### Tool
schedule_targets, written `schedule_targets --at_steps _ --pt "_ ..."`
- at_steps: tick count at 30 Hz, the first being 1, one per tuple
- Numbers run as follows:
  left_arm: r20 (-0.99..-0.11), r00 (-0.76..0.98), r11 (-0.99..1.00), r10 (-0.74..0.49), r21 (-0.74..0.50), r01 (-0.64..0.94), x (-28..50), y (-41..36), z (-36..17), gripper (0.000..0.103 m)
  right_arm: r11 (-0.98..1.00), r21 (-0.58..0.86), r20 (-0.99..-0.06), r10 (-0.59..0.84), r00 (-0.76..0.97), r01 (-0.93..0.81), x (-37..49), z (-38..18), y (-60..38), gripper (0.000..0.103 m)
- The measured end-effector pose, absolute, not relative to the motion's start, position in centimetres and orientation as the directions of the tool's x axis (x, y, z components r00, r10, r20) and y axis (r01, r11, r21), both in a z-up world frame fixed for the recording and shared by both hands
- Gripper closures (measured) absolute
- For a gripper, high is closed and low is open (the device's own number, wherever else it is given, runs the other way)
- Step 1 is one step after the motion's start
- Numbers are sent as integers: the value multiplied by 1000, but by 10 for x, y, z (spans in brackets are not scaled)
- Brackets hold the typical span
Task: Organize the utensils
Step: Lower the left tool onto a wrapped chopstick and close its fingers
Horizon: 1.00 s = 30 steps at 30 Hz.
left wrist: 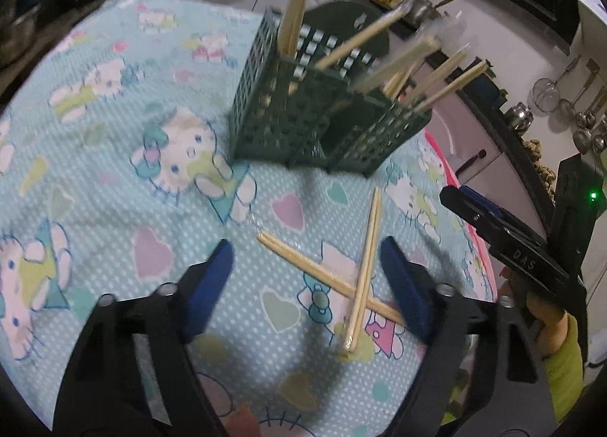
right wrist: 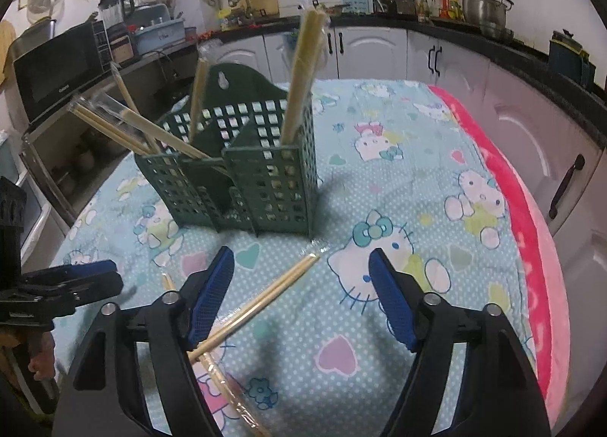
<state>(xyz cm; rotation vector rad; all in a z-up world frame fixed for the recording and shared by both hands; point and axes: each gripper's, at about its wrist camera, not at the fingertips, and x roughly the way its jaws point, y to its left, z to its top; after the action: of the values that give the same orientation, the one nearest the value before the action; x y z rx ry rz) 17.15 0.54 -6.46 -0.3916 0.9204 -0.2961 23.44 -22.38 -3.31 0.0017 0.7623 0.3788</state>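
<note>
On the cloth (left wrist: 114,179), two crossed chopstick pairs (left wrist: 334,277) lay before a green caddy (left wrist: 288,125). Both grippers, left (left wrist: 307,285) and right (right wrist: 301,296), hovered open and empty.

A cartoon-cat tablecloth (right wrist: 398,209) covers the table, with a pink blanket (right wrist: 531,247) along its three o'clock edge. At nine o'clock sits a black microwave (right wrist: 57,68); a steel pot (right wrist: 481,8) stands around one o'clock on the counter.
</note>
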Motion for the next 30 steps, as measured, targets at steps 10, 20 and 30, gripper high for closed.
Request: schedule_targets --at_steps 10,20,30 --pt "-731 481 843 -484 -537 32 183 3 -96 54 926 207 -729 362 581 -316 261 -61 -220 55" --pt "-756 469 852 -456 -524 -17 205 4 -103 57 934 247 -778 350 521 -259 297 -91 -210 65" --pt "-791 452 868 -412 -492 -68 231 6 -104 69 939 267 -797 342 499 -217 309 -100 -213 76"
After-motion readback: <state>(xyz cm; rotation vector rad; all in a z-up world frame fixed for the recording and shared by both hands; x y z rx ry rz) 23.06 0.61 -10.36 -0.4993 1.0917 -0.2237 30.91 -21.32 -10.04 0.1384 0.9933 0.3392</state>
